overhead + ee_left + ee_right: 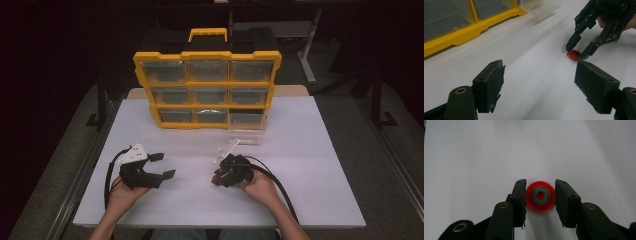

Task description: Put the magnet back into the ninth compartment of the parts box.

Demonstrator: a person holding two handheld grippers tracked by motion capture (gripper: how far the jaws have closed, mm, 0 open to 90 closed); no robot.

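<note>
A small red ring with a grey metal washer in its middle (540,196) lies flat on the white table (300,165). My right gripper (540,183) points down over it, its two jaws pressed against the ring's left and right edges. The left gripper view shows the same ring (574,54) between the right gripper's tips (576,52). In the high view the right gripper (217,178) is at centre front. My left gripper (163,165) rests on the table to its left, jaws wide open and holding nothing (539,85).
A yellow organizer with clear drawers and a handle (207,85) stands upright at the back of the table. One clear drawer (245,134) sits pulled out in front of its lower right corner. A small clear plastic piece (226,150) lies just behind my right gripper.
</note>
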